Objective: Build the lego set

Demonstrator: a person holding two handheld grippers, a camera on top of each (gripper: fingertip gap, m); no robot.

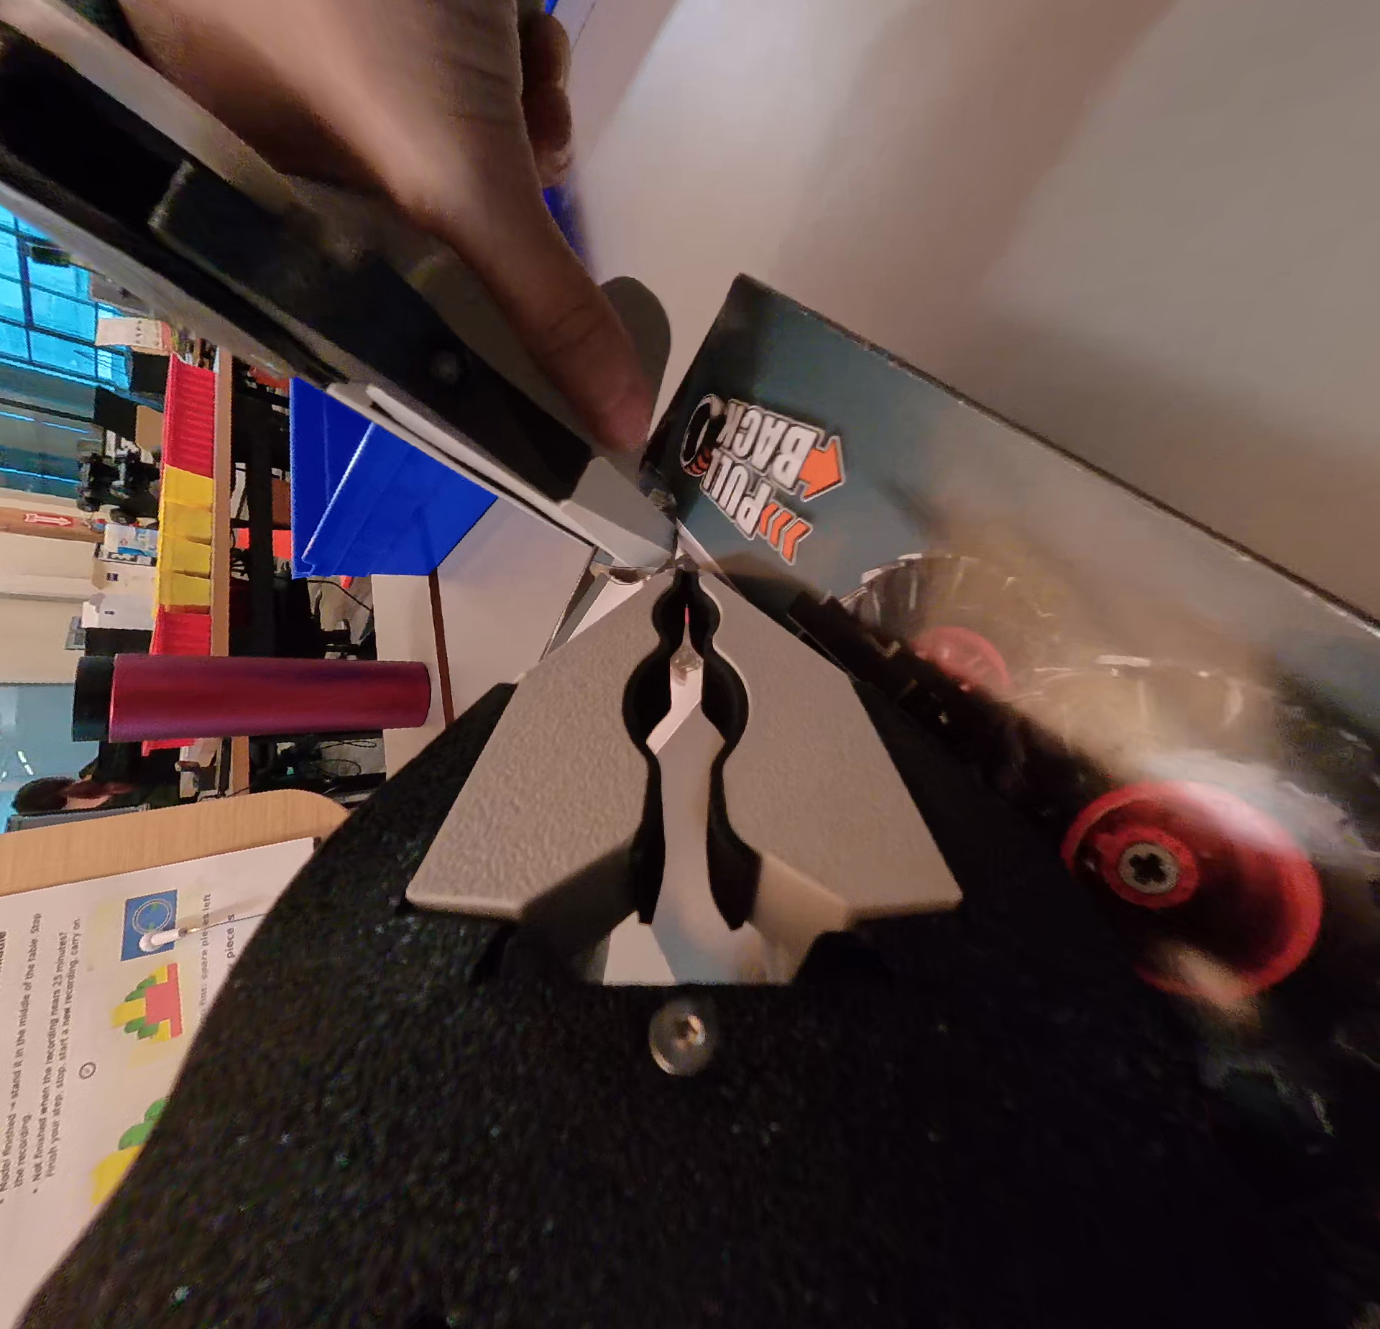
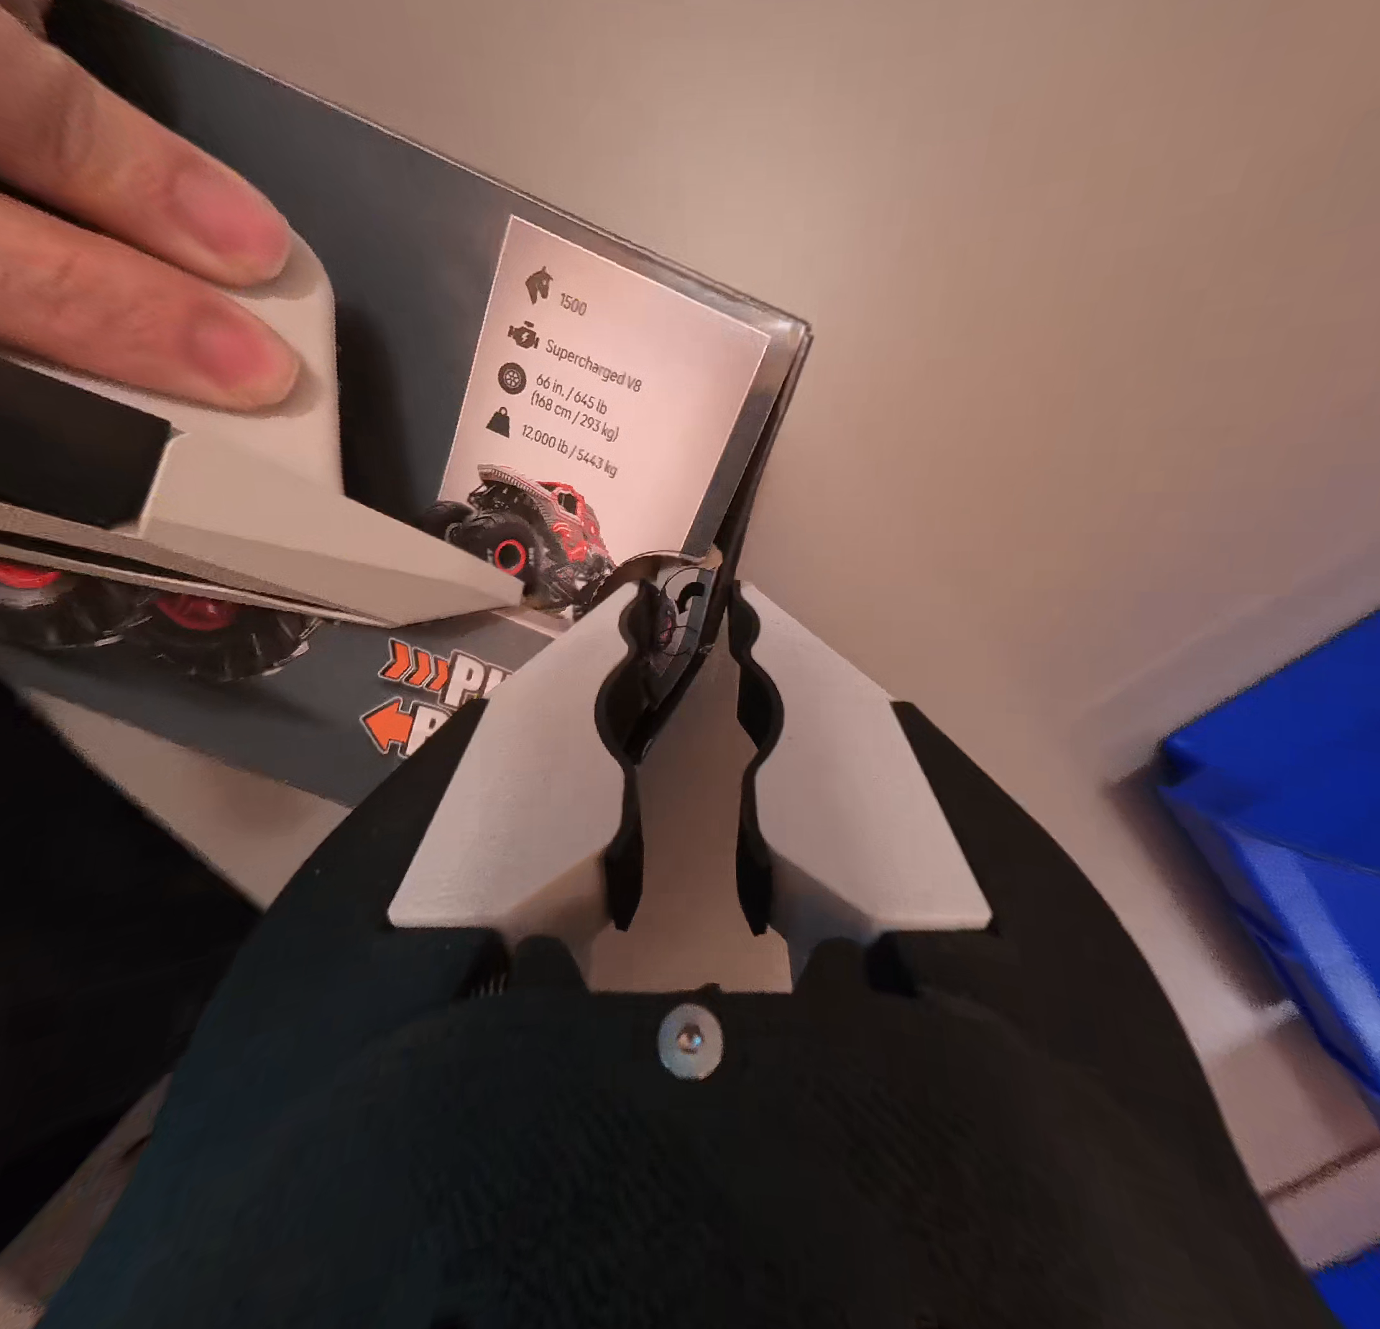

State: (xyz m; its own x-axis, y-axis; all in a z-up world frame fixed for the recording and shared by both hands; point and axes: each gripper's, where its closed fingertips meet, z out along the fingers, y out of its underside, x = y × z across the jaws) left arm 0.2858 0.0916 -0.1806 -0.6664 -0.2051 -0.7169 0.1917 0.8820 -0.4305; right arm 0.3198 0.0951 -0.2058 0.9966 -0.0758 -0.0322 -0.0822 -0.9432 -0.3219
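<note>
**Box corner caught between both tools; end flap next**

Dark grey-blue cardboard lego box w/ red monster-truck print: tilted, long axis running up-left and away from the near corner in right wrist view. Cannot tell if resting on anything.

Thin end-flap edge at that corner: sits inside right gripper, roughly in line w/ the fingers, leaning on the left-hand pad. Jaws apart, wider than the flap, so not clamped yet.

Left gripper: tips closed together right at the same corner, approaching from the printed face. Maybe pinching sth thin and clear, cannot tell what.

Both tools about equally near, tips almost touching each other.

Probable next step: opening the flap, i.e. closing right jaws on the edge, pulling away from the box's length.

Blue plastic bin: off to the right, well apart.
</note>
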